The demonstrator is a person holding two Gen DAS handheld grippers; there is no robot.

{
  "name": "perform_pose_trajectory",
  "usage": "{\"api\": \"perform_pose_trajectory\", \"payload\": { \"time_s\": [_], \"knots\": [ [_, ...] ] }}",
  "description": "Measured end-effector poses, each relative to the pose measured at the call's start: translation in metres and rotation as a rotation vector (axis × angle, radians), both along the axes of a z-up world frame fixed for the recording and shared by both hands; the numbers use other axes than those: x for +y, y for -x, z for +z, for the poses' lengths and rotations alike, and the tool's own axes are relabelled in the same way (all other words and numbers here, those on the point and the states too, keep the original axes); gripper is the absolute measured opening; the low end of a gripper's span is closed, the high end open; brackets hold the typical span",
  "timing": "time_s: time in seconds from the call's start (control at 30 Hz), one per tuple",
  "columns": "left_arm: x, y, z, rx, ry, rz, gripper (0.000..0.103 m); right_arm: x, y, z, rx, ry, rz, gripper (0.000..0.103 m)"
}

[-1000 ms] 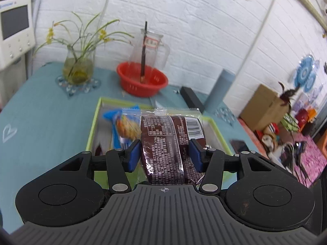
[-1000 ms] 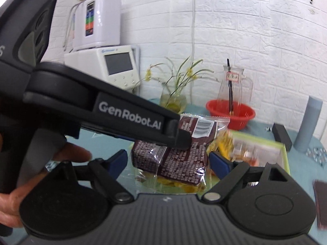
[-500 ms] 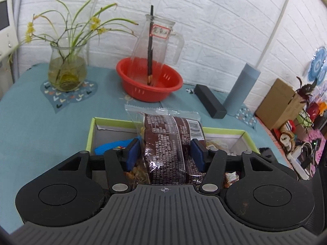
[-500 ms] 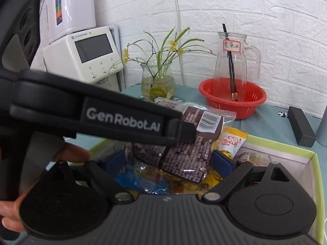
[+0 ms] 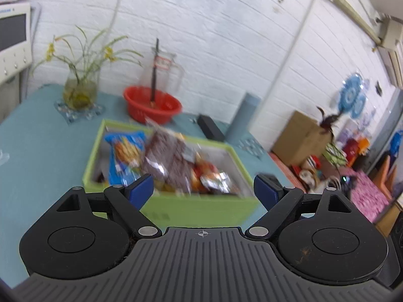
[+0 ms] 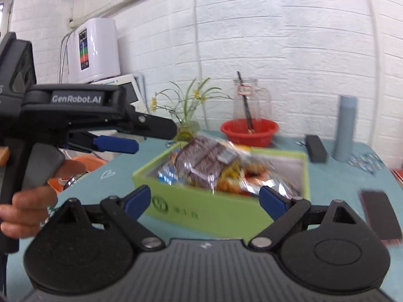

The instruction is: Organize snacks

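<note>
Brown snack pack [image 5: 169,162] lies on top of the heap in the green box [image 5: 199,207], tilted, a white label patch near its far end; print on it too blurred to read. Blue pack [image 5: 123,156] sits to its left in the box, orange and foil wrappers to its right, all smeared by motion. Box front carries a round logo and small characters, seen from the right wrist view [image 6: 176,210], unreadable.

Left hand-held gripper [image 5: 202,188]: blue pads wide apart, nothing between them, held short of the box's near wall. In the right wrist view its side reads "GenRobot.AI" [image 6: 75,99], with a hand [image 6: 27,201] on its grip.

Right hand-held gripper [image 6: 205,201]: pads also spread wide, holding nothing, just before the box front.

Box rests on the teal bench [image 5: 42,156]. Behind it: red bowl [image 5: 152,104] with a glass jug [image 6: 249,105] bearing a small red-edged label, illegible; plant vase [image 5: 80,89]; grey cylinder [image 6: 346,127]; black bar [image 6: 316,148]. A dark flat item [image 6: 380,216] at the right edge is cut off by blur.
</note>
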State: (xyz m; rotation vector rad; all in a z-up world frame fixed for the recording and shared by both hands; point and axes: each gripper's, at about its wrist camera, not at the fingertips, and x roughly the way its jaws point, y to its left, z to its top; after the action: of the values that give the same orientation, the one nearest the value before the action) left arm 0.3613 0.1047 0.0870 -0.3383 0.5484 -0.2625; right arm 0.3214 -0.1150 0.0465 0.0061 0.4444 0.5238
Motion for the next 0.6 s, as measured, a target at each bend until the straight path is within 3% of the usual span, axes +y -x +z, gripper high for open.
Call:
{"api": "perform_pose_trajectory", "payload": {
  "time_s": [0.17,0.27,0.43,0.57,0.6],
  "knots": [
    [-0.056,0.043,-0.044,0.099,-0.001,-0.096,0.076,-0.053,0.076,-0.035,0.075,0.018,-0.147,0.093],
    [-0.091,0.053,-0.071,0.174,0.028,-0.176,0.075,-0.078,0.098,-0.055,0.134,0.057,-0.203,0.093],
    [-0.138,0.045,-0.087,0.254,0.005,-0.241,0.069,-0.107,0.098,-0.065,0.135,0.09,-0.248,0.093],
    [-0.153,0.028,-0.085,0.259,0.011,-0.249,0.065,-0.118,0.067,-0.068,0.134,0.108,-0.195,0.093],
    [-0.157,0.022,-0.085,0.266,0.019,-0.256,0.06,-0.118,0.057,-0.069,0.135,0.118,-0.173,0.093]
  ]
}}
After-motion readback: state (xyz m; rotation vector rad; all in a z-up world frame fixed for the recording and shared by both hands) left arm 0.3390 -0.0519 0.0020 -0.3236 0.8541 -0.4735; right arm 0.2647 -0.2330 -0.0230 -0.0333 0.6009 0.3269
